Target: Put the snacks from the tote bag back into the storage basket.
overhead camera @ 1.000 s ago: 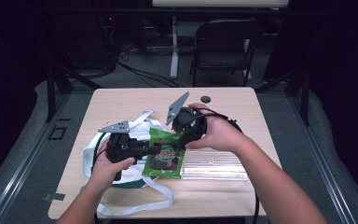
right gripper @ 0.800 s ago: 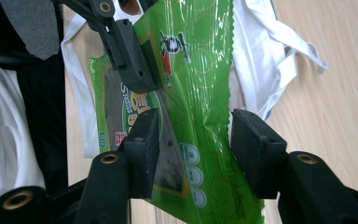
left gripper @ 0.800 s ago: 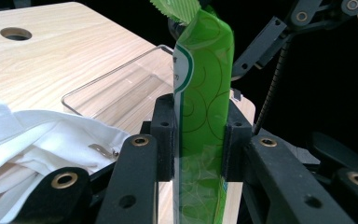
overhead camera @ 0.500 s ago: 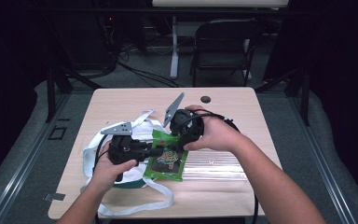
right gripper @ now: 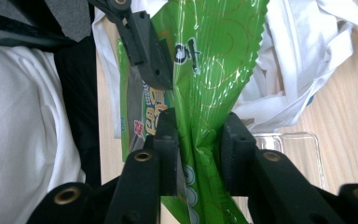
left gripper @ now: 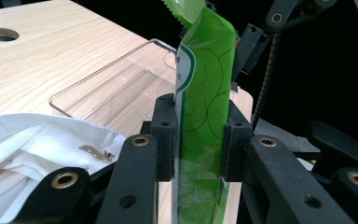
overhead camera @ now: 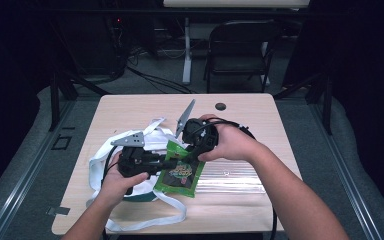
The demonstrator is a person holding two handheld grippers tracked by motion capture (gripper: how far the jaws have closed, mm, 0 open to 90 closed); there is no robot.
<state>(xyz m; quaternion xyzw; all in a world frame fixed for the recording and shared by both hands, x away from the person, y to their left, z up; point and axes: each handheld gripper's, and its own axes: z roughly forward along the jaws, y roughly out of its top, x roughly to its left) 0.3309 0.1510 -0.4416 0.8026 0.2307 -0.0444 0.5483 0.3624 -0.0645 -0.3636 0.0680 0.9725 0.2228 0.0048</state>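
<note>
A green snack bag (overhead camera: 180,172) hangs over the table between both grippers. My left gripper (overhead camera: 172,162) is shut on its left edge, and in the left gripper view the pads (left gripper: 165,135) squeeze the bag (left gripper: 205,84) from both sides. My right gripper (overhead camera: 192,155) comes down from the right onto the bag's upper part. Its jaws have just been closing, and in the right gripper view they (right gripper: 199,144) pinch the crumpled foil (right gripper: 214,46). The left gripper's jaw (right gripper: 149,46) shows just beyond.
A white cloth bag with long straps (overhead camera: 100,160) lies at the table's left under the left hand. A clear ribbed tray (overhead camera: 230,175) sits at the front right. The wooden table (overhead camera: 130,110) has a cable hole (overhead camera: 220,106) at the back. A chair (overhead camera: 240,45) stands behind.
The right gripper's jaws have drawn together around the bag's upper part. Both hands and the bag have kept their place.
</note>
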